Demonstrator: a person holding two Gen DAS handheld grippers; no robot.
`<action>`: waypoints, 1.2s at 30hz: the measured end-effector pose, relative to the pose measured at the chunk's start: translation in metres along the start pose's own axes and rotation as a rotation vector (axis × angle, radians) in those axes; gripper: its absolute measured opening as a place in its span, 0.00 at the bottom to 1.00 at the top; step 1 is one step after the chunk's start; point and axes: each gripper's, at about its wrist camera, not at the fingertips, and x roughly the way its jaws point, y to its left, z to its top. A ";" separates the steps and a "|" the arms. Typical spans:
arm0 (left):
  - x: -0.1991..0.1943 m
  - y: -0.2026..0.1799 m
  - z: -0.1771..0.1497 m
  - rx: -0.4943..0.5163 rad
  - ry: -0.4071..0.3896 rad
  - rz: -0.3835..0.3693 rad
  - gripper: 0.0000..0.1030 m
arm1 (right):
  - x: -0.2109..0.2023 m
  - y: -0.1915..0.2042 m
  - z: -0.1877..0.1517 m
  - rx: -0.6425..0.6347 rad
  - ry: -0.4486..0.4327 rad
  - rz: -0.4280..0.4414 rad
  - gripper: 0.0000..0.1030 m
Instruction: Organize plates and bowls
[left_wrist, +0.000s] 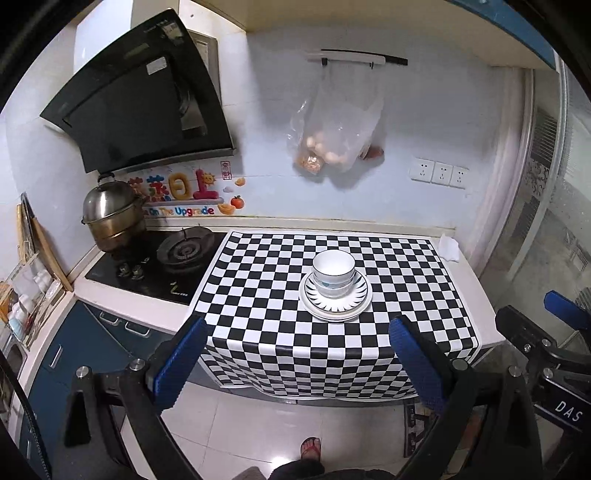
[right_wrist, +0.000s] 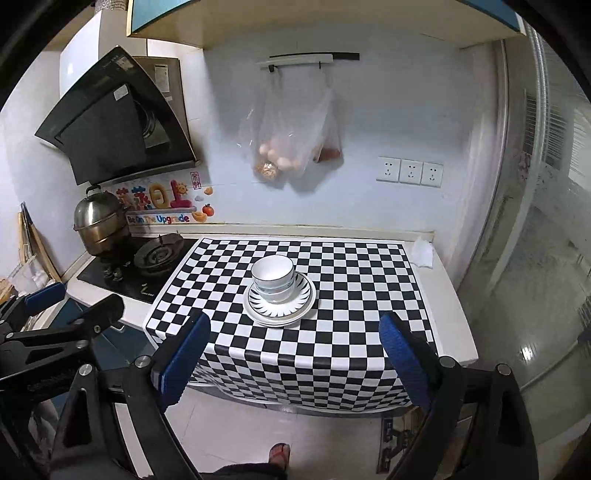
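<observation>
White bowls (left_wrist: 333, 271) with blue trim are nested in a stack on stacked plates (left_wrist: 356, 301) with a black ray pattern, on the checkered cloth (left_wrist: 280, 295). In the right wrist view the bowls (right_wrist: 273, 277) and plates (right_wrist: 303, 299) sit at the cloth's middle. My left gripper (left_wrist: 295, 360) is open and empty, held back from the counter's front edge, above the floor. My right gripper (right_wrist: 293, 356) is open and empty, also back from the counter. Each gripper shows at the edge of the other's view.
A gas hob (left_wrist: 155, 266) with a steel pot (left_wrist: 110, 218) lies left of the cloth. A range hood (left_wrist: 144, 110) hangs above it. Plastic bags (left_wrist: 336, 136) hang on the wall. Sockets (left_wrist: 439, 173) and a white cloth (left_wrist: 448, 247) are at the right. A sandalled foot (left_wrist: 310, 448) is on the floor.
</observation>
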 end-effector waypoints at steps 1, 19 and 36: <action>-0.003 0.000 -0.001 -0.001 -0.003 0.003 0.98 | -0.003 -0.001 -0.002 0.004 0.002 0.005 0.92; -0.013 -0.007 -0.002 0.019 -0.023 0.015 0.98 | -0.018 -0.014 -0.001 0.019 -0.027 -0.017 0.92; -0.002 -0.014 0.000 0.062 -0.014 0.042 0.98 | -0.007 -0.009 0.005 0.009 -0.021 -0.047 0.92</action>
